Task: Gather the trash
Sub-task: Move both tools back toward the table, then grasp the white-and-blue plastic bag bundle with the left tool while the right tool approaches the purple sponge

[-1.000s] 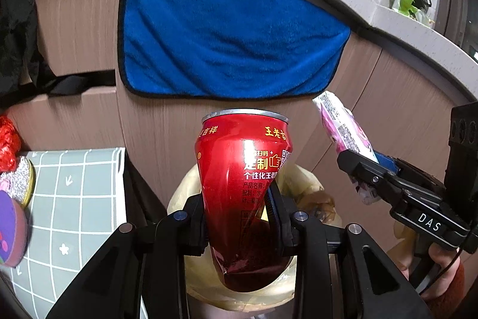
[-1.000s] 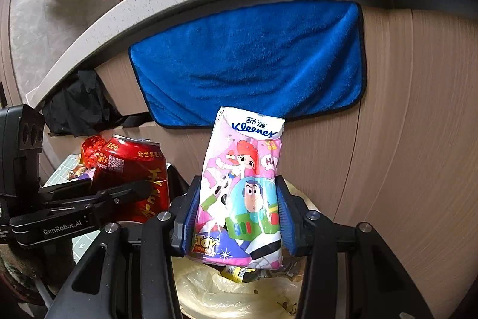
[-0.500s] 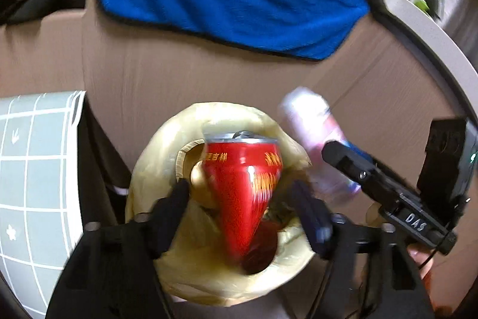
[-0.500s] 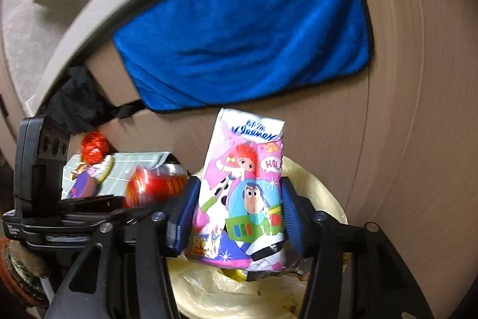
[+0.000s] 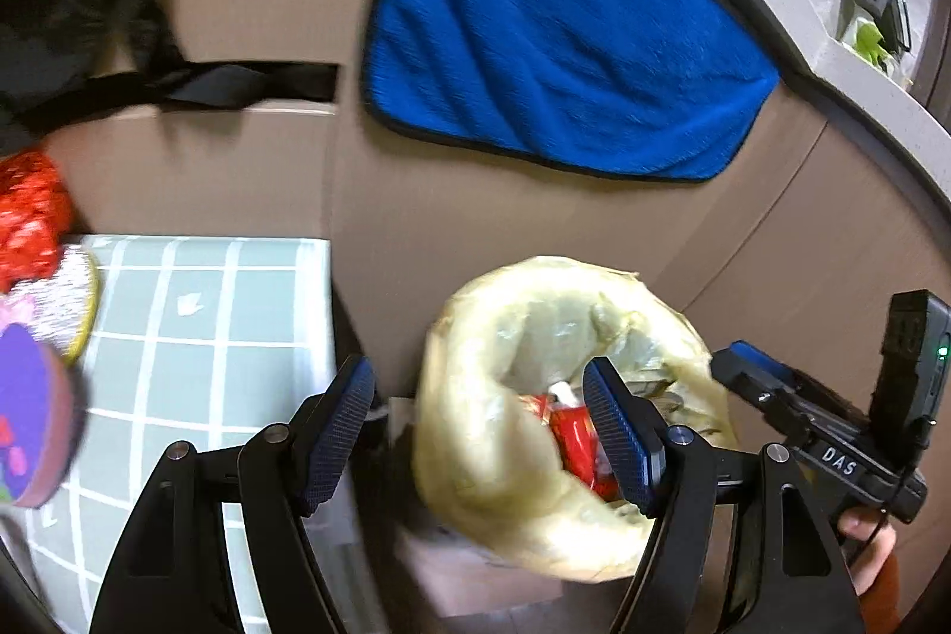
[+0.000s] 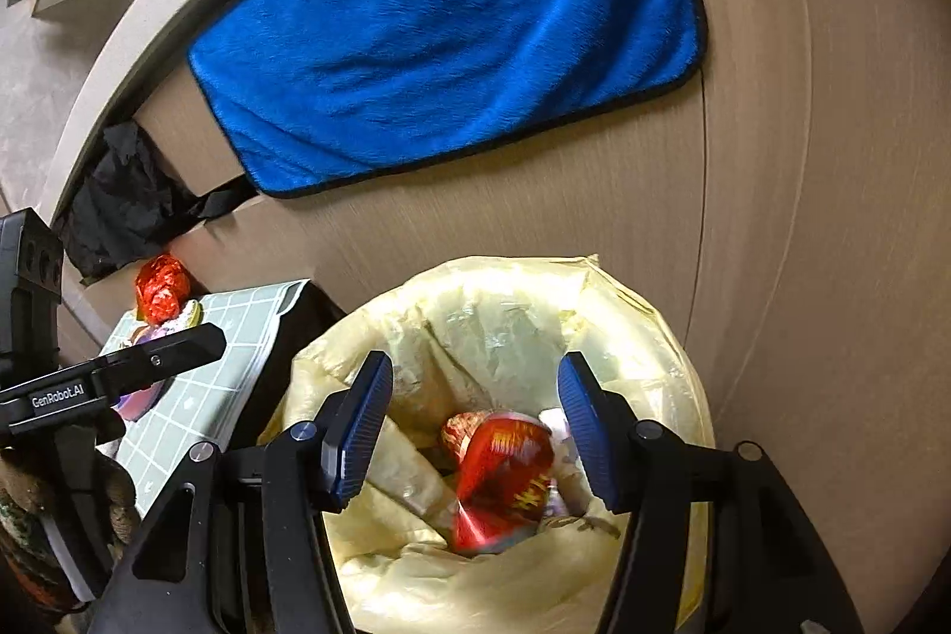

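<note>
Landmark: the bin, lined with a yellowish bag, standing against a brown panel wall.

Right gripper hangs over the bin mouth. Its jaws are opening, blue pads spread, gripping nothing. Between and below them, down in the bag, lies the red can, motion-blurred. A pale scrap shows just right of the can, partly behind the right pad; too little visible to name it.

Left gripper sits at the bin's left rim, jaws released and wide, nothing held. From this side one pad covers part of the bin interior; only a red sliver of the can shows past it. Bin front edge blurred, base cut off.

Left of the bin: a checked mat with a red foil item and a purple thing at the frame edge, both smeared. Above the bin hangs a blue towel on the panel.

A fingertip shows under the right gripper's handle; the rest is hidden.
</note>
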Demonstrator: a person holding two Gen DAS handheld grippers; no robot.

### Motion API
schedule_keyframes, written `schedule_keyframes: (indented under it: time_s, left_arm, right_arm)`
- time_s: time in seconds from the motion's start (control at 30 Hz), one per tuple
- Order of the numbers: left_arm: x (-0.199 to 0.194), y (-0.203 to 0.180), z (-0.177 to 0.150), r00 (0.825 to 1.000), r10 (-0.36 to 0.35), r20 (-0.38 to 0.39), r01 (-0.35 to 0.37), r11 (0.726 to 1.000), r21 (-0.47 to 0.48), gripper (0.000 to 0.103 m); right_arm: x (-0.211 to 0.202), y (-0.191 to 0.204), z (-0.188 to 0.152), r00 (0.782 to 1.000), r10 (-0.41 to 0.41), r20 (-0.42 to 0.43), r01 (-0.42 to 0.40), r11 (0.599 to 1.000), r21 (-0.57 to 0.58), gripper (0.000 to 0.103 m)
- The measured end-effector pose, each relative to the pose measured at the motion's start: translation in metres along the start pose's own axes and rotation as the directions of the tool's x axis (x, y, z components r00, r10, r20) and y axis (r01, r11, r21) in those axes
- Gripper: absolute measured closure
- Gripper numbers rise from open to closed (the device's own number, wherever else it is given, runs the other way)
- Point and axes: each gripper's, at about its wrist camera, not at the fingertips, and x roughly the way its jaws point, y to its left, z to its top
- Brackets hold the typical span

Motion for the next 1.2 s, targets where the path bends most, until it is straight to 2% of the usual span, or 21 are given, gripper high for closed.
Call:
schedule_keyframes:
  time_s: [0.13,0.3,0.4,0.53,0.7,0.8,0.97,1.2]
  left_arm:
    - [-0.035,0.02,-0.006,0.997,0.034,0.062,-0.034,0.999,-0.008,0.03]
    - [-0.091,0.049,-0.022,0.986,0.098,0.136,-0.101,0.995,0.009,0.03]
    - [-0.126,0.076,-0.033,0.977,0.14,0.16,-0.14,0.99,-0.014,0.028]
    - [-0.164,0.121,-0.049,0.971,0.174,0.163,-0.164,0.984,-0.075,0.027]
    - [-0.201,0.184,-0.077,0.951,0.27,0.152,-0.232,0.946,-0.226,0.027]
    - [-0.213,0.208,-0.094,0.941,0.306,0.144,-0.255,0.921,-0.294,0.027]
    - [-0.21,0.242,-0.117,0.939,0.333,0.088,-0.273,0.875,-0.4,0.027]
    - [-0.172,0.258,-0.131,0.952,0.305,-0.006,-0.277,0.855,-0.439,0.027]
  right_arm:
    - [-0.014,0.025,0.0,0.999,-0.038,0.039,0.04,0.998,-0.056,0.047]
    - [-0.033,0.069,0.002,0.996,-0.011,0.089,0.023,0.991,-0.131,0.047]
    - [-0.038,0.103,0.0,0.993,0.054,0.103,-0.035,0.984,-0.174,0.047]
    - [-0.032,0.141,-0.003,0.986,0.147,0.079,-0.13,0.972,-0.195,0.047]
    - [-0.009,0.19,-0.014,0.968,0.249,-0.008,-0.245,0.944,-0.223,0.047]
    - [0.002,0.209,-0.022,0.959,0.278,-0.05,-0.281,0.931,-0.233,0.047]
    - [0.012,0.237,-0.035,0.942,0.319,-0.108,-0.337,0.905,-0.258,0.047]
    - [0.012,0.248,-0.047,0.949,0.291,-0.122,-0.315,0.893,-0.321,0.047]
